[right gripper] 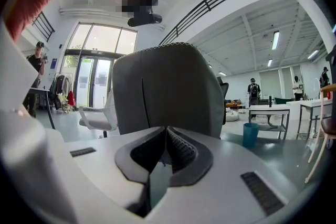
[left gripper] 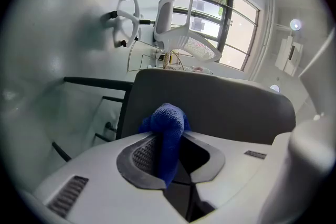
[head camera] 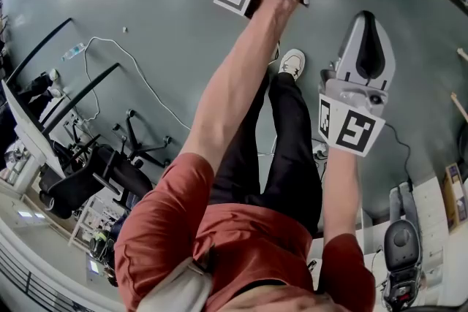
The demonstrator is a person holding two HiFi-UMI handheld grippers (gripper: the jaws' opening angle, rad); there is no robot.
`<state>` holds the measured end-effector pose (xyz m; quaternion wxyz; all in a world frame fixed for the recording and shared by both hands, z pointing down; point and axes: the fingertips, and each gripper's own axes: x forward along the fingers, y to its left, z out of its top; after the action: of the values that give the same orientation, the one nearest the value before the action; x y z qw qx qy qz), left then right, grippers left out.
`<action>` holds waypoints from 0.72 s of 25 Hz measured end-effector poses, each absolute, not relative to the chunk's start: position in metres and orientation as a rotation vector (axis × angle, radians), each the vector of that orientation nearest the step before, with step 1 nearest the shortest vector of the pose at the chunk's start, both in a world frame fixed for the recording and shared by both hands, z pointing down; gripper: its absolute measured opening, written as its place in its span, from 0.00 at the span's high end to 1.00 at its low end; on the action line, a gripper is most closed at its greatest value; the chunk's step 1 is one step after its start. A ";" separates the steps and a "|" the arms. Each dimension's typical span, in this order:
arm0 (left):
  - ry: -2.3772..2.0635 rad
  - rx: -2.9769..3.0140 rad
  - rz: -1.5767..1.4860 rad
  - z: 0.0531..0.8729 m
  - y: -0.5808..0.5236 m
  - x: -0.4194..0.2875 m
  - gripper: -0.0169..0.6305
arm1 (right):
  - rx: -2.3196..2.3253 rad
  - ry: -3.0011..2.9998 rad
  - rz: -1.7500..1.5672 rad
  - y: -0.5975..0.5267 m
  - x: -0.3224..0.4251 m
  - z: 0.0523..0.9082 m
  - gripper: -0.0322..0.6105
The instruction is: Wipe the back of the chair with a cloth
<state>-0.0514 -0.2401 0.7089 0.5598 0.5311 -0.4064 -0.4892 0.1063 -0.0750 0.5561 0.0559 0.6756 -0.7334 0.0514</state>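
Firmly shut, the left gripper [left gripper: 172, 140] pinches a blue cloth [left gripper: 167, 119], whose fold pokes out just before the grey chair back [left gripper: 226, 105]. The right gripper [right gripper: 167, 132] is closed on nothing, its tips meeting near that chair back.

Grey floor [head camera: 175, 11], black office chair [head camera: 84, 183] lower left, tall windows [right gripper: 97, 84] at left, ceiling strip lights [right gripper: 275, 39] upper right, white tables [right gripper: 268, 110].
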 end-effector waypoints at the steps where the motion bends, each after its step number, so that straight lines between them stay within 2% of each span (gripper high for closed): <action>1: -0.960 1.239 -1.157 0.707 -0.240 -0.052 0.85 | 2.051 -2.227 0.155 -0.076 0.105 0.555 0.91; 18: -1.008 1.181 -1.219 0.578 -0.209 -0.053 0.85 | 2.083 -2.263 0.192 -0.058 0.102 0.489 0.91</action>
<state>-0.0531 -0.2089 0.5776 0.5511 0.4992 -0.4262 -0.5151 0.1017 -0.0575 0.4889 0.0297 0.6756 -0.7340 0.0623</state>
